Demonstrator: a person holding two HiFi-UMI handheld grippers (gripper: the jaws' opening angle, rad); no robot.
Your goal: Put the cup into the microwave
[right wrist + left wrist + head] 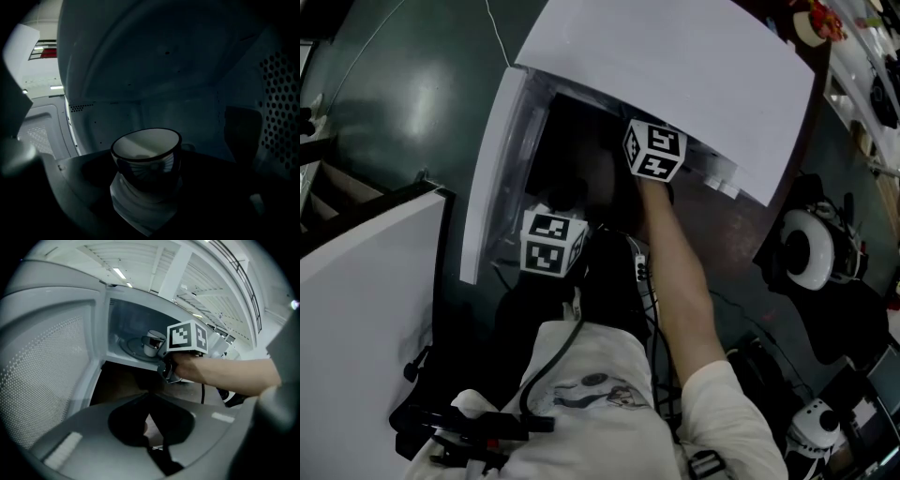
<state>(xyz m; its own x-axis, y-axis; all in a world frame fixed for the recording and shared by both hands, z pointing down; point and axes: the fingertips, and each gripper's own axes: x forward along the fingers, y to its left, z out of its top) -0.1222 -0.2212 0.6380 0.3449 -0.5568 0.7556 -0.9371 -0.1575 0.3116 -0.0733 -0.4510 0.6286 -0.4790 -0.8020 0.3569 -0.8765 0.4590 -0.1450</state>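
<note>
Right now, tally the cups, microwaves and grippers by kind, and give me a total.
cup: 1
microwave: 1
grippers: 2, the left gripper and the right gripper
total: 4

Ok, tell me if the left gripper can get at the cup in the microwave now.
Probably not: the white microwave's door is open, but the right gripper holds the dark-rimmed white cup, blocking the opening.
</note>
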